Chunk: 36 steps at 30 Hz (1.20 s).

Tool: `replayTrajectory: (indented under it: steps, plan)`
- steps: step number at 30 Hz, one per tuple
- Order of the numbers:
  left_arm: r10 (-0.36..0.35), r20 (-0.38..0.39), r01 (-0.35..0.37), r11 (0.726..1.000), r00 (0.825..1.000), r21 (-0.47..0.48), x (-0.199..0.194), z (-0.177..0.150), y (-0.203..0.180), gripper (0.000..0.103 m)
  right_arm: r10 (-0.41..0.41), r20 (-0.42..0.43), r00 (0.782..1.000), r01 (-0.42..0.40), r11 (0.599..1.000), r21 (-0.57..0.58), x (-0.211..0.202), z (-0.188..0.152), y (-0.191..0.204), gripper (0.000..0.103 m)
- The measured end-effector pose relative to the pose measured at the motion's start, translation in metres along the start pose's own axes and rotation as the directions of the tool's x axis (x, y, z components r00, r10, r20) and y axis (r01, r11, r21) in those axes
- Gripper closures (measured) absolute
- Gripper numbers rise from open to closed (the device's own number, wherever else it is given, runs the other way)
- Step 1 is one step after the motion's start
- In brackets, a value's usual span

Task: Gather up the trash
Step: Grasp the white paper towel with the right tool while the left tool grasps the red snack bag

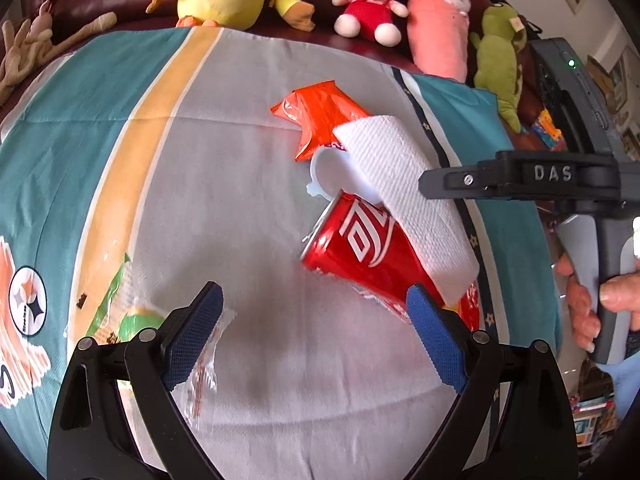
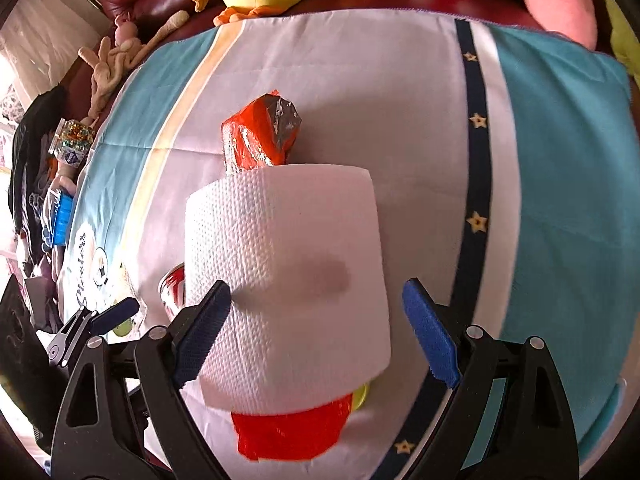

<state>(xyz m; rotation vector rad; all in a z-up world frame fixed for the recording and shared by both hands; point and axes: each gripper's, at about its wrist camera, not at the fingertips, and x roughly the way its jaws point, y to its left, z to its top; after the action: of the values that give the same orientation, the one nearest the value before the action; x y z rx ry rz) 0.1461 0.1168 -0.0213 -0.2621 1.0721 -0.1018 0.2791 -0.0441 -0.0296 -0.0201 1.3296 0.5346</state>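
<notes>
Trash sits heaped mid-cloth: white embossed paper towel (image 2: pixel 286 276) draped over crushed red soda can (image 1: pixel 360 256) and orange foil wrapper (image 1: pixel 320 116).
Both claws, left gripper (image 1: pixel 316 336) and right gripper (image 2: pixel 318 336), gape empty; a pinch might lift only towel, sending the can rolling.

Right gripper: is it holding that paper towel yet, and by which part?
Nothing is held. The right gripper is open, its fingers spread either side of the paper towel without closing on it. The left gripper is open and empty too.
</notes>
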Motion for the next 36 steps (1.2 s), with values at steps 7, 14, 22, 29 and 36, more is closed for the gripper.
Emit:
replayTrajectory:
  steps: [7, 14, 22, 29, 36]
  plan:
    - [-0.002, -0.012, 0.002, 1.0, 1.0, -0.015, 0.01, 0.0, -0.001, 0.01, 0.008, 0.024, 1.0, -0.008, 1.0, 0.012, -0.004, -0.006, -0.011, 0.066]
    - [-0.003, -0.011, 0.002, 1.0, 1.0, -0.007, 0.009, -0.001, -0.014, 0.01, 0.012, 0.045, 0.999, -0.015, 0.998, 0.069, -0.028, -0.024, -0.046, 0.07]
    - [-0.005, 0.006, 0.004, 0.997, 1.0, 0.071, 0.002, -0.003, -0.052, 0.01, -0.03, 0.074, 0.997, 0.021, 0.993, 0.117, -0.056, -0.059, -0.091, 0.092]
    - [-0.003, -0.001, 0.004, 0.976, 1.0, 0.217, 0.013, 0.005, -0.111, 0.01, -0.051, 0.079, 0.996, 0.039, 0.988, 0.146, -0.066, -0.097, -0.12, 0.096]
    - [0.057, -0.05, -0.036, 0.936, 0.997, 0.351, 0.054, 0.024, -0.163, 0.01, -0.058, 0.088, 0.994, 0.038, 0.975, 0.218, -0.072, -0.123, -0.154, 0.095]
